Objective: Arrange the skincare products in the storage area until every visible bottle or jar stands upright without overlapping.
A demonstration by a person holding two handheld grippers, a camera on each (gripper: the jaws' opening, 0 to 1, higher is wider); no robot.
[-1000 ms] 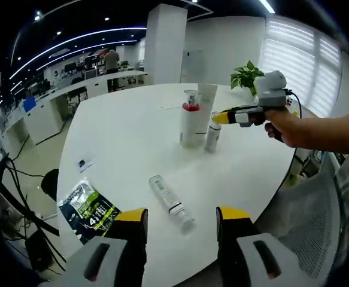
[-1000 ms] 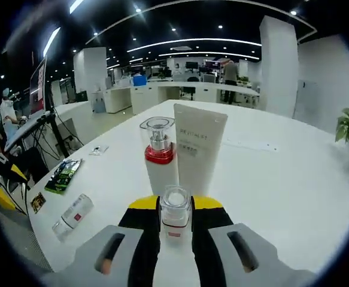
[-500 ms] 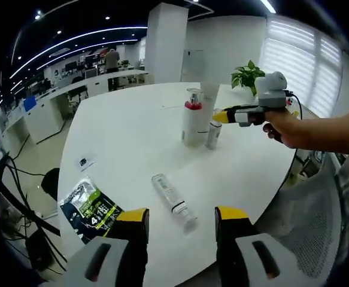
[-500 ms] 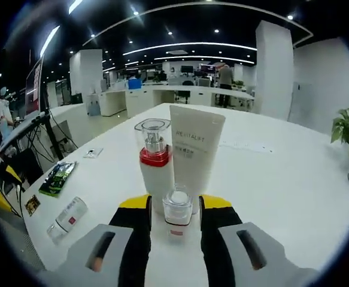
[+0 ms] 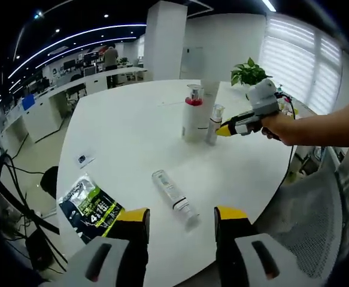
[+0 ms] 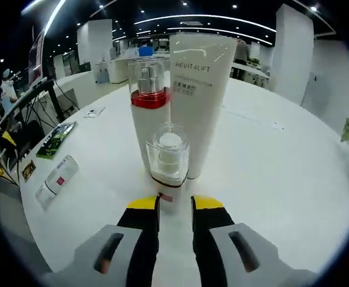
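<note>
Gripping the small clear-capped bottle [image 6: 169, 160] low on its body, the right gripper [image 6: 175, 206] has its yellow-tipped jaws closed against the bottle's sides; the bottle stands upright between them, cap toward 12 o'clock in the right gripper view. Directly behind it, at 12 o'clock, stand the red-collared pump bottle [image 6: 148, 113] and the white tube [image 6: 202, 95] lettered REVITALIFT, both upright and close together. The held bottle sits just in front of them; whether it touches either cannot be told.

In the left gripper view, the same three items form a cluster near 1 o'clock on the white round table [image 5: 126, 137], with the right gripper [image 5: 227, 130] reaching in from 3 o'clock, carried by a person's hand [image 5: 277, 125].

The left gripper [image 5: 180, 222] is empty, its jaws parted wide. One item remains down: the fallen bottle [image 5: 173, 194] lies on its side just beyond the left jaws, at 12 o'clock from them, its long axis running from roughly 11 o'clock to 5 o'clock. It lies well apart from the upright cluster. A dark snack packet [image 5: 91, 205] lies at 10 o'clock near the table edge.

Judgement: the left gripper is clearly nearer the fallen bottle. Standing it up likely requires closing across its narrow width, so the jaws need turning square to that slanted axis.
</note>
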